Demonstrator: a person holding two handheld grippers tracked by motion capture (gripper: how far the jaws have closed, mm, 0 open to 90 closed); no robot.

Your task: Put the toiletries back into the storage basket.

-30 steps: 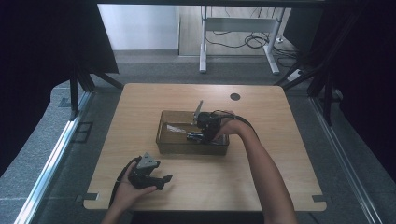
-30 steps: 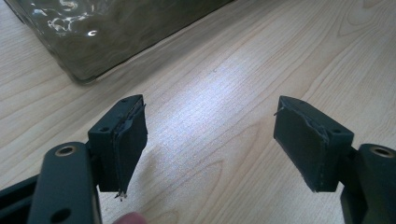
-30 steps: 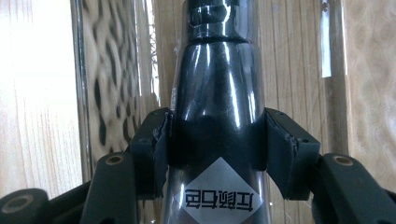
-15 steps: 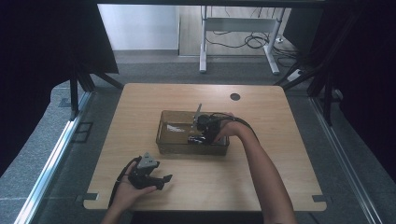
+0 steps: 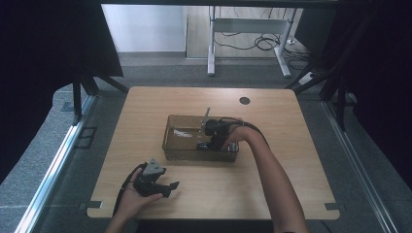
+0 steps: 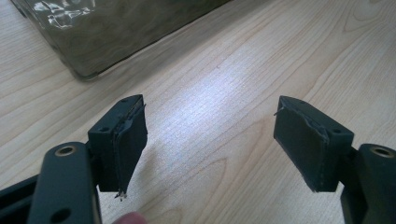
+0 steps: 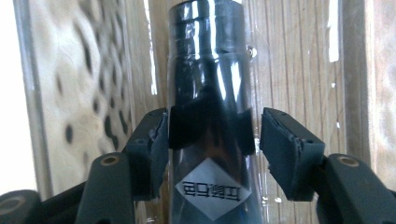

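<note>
A dark glossy bottle [image 7: 210,79] with a white diamond label lies in a clear plastic bin [image 5: 176,148] at the table's middle. My right gripper [image 5: 208,141] reaches into the bin and straddles the bottle's neck [image 7: 212,126]. Its jaws have just been opening: the left pad [image 7: 156,144] still lies against the bottle, while the right pad [image 7: 285,149] stands a little off it. My left gripper [image 5: 170,186] rests in the person's hand near the table's front left. It stands open over bare wood [image 6: 210,126].
The bin's corner [image 6: 107,37] lies just ahead of the left gripper. A round cable hole [image 5: 244,100] sits near the table's far edge. A desk frame and cables [image 5: 248,39] stand on the floor beyond. Dark curtains flank both sides.
The right gripper has settled slightly lower in the bin. The left gripper has kept its place.
</note>
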